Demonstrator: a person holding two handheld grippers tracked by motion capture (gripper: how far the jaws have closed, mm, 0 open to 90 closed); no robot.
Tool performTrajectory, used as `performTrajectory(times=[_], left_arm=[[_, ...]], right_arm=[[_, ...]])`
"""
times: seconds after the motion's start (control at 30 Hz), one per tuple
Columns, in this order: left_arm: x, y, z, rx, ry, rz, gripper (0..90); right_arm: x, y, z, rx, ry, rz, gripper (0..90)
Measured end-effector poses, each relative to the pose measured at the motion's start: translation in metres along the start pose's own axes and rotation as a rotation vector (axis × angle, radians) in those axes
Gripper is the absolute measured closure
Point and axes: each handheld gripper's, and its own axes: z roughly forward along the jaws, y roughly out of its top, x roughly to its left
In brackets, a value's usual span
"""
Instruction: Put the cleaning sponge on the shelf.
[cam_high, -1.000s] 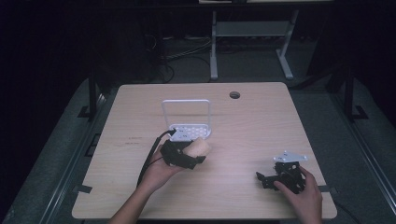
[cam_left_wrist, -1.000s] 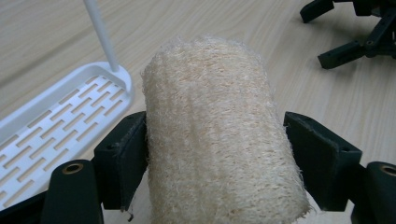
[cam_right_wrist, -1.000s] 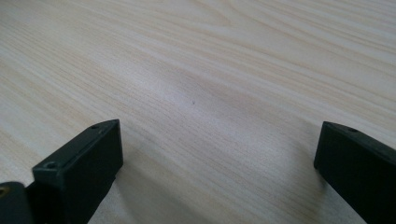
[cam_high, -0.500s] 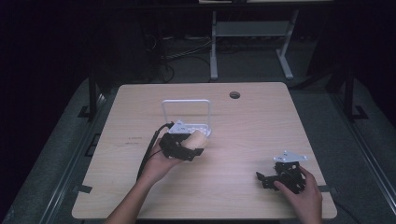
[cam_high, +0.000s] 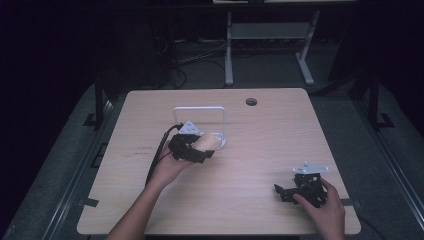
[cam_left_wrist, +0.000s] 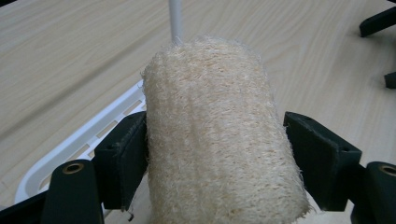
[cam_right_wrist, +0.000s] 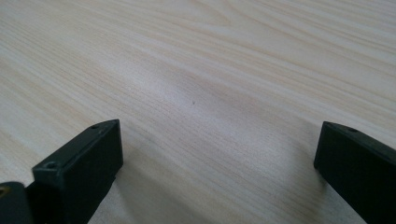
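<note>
One loofah (cam_left_wrist: 219, 135), one white rack (cam_high: 220, 112), two tongs.

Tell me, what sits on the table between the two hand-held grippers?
Nothing: in the high view, only bare wooden table separates the left gripper, shut on a loofah, from the right gripper.

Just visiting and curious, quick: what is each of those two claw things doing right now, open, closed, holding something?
Left gripper: closed on a loofah sponge, by the white rack.
Right gripper: open, holding nothing, low over the table.
</note>
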Motion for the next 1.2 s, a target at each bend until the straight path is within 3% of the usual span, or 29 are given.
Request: performTrajectory(times=[0.57,0.77,0.87,1.2], left_arm=[[0.021,0.005,0.023,0.019,0.048,-0.017,24.5],[0.026,0.004,0.033,0.038,0.064,-0.006,24.5],[0.026,0.002,0.038,0.043,0.064,-0.025,24.5],[0.032,-0.004,0.05,0.064,0.069,-0.037,24.4]], right_arm=[[0.0,0.0,0.0,0.0,0.0,0.001,1.0],[0.0,0.0,0.0,0.0,0.0,0.0,1.0],[0.0,0.0,0.0,0.0,0.001,0.001,1.0],[0.0,0.0,0.0,0.0,0.001,0.001,1.0]])
